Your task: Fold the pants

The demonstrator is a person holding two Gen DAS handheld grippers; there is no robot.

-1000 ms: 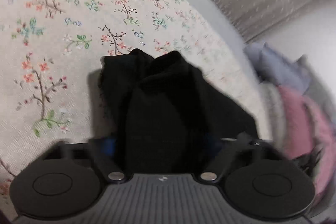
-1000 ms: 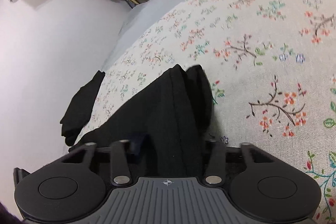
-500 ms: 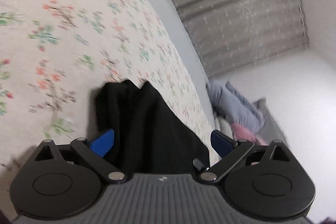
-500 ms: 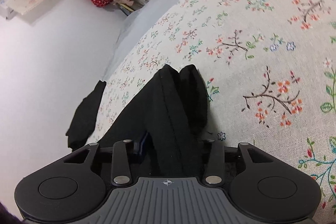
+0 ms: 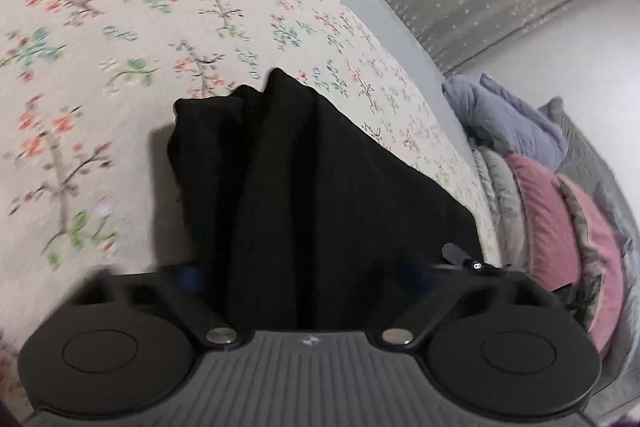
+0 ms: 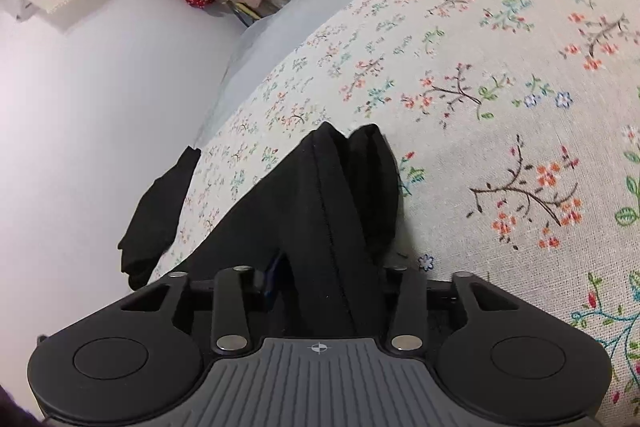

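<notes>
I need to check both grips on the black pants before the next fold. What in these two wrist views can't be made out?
- Left gripper: the black pants bunch between its blurred blue pads, which have just been closing; contact unclear.
- Right gripper: jaws have just been closing on the fabric; the right-hand pad is hidden behind it.
- Pants' full shape: cut off by both gripper bodies.
- Dark cloth at the floral bedspread edge: type unreadable.
</notes>
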